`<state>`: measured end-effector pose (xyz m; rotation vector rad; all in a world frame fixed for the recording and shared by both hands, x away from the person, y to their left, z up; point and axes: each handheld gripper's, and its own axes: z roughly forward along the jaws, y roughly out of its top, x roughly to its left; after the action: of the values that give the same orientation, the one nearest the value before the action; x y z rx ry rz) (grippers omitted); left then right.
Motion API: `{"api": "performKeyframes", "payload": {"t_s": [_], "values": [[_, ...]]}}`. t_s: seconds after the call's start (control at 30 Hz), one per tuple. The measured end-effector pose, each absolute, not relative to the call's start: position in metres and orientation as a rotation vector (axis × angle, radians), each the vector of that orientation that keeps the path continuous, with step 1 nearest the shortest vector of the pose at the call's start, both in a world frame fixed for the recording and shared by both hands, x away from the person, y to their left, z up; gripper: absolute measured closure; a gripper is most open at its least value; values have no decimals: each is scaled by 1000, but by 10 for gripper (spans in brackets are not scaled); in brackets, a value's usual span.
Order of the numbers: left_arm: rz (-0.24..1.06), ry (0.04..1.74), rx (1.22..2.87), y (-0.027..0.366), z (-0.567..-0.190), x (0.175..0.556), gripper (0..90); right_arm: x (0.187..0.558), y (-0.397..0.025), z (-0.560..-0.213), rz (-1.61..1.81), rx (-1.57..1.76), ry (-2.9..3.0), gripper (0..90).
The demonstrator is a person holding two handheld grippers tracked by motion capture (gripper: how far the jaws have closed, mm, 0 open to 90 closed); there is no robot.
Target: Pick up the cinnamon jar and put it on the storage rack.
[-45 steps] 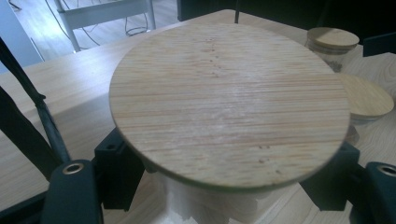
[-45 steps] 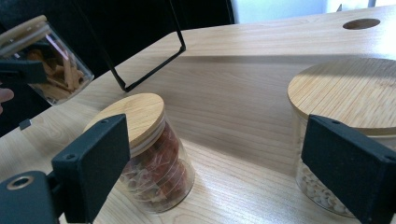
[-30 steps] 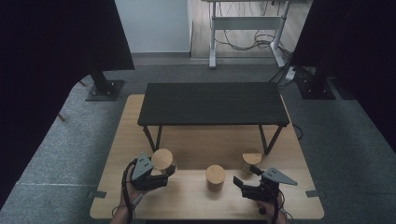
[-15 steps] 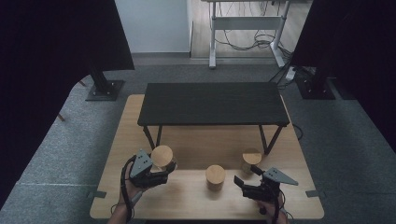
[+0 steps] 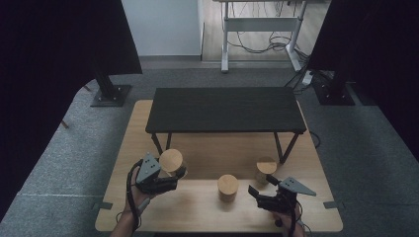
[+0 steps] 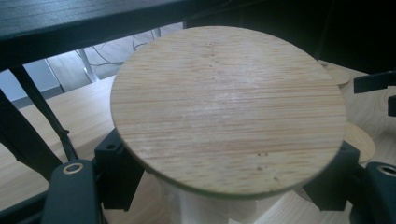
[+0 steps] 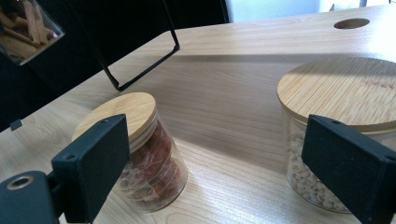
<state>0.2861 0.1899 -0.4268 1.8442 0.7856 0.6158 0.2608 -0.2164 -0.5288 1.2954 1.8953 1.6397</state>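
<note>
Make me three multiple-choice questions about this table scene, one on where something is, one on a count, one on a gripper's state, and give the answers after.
1. Where is the jar of red pieces?
A. on the wooden table
B. on the black bench
C. on the floor

2. How many wooden-lidded jars are there?
A. one
B. three
C. five

3. The right gripper is:
A. open
B. shut on a jar
C. shut on nothing

Answers: 1 A, it stands on the wooden table. 2 B, the high view shows one in the left gripper and two standing. 3 A, its jaws stand wide apart, holding nothing.

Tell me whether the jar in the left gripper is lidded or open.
Lidded: a round wooden lid covers the jar, whose glass body sits between the left gripper's fingers.
</note>
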Motion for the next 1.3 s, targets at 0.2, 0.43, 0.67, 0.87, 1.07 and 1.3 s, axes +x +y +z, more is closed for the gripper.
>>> {"api": "performKeyframes", "payload": {"t_s": [0.2, 0.43, 0.67, 0.87, 1.07, 1.3], "values": [[608, 788, 1848, 191, -422, 290, 253, 261, -215, -530, 1620, 1302, 1897, 72], [639, 769, 1848, 187, -411, 292, 254, 261, -215, -530, 1619, 1301, 1899, 72], [654, 745, 1861, 181, -403, 295, 253, 261, -214, -531, 1610, 1307, 1902, 73], [650, 743, 1861, 180, -396, 299, 253, 261, -214, -531, 1610, 1305, 1904, 73], [663, 735, 1861, 179, -388, 301, 253, 261, -214, -531, 1611, 1305, 1906, 73], [686, 726, 1865, 177, -379, 304, 253, 261, -213, -531, 1606, 1304, 1909, 73]]}}
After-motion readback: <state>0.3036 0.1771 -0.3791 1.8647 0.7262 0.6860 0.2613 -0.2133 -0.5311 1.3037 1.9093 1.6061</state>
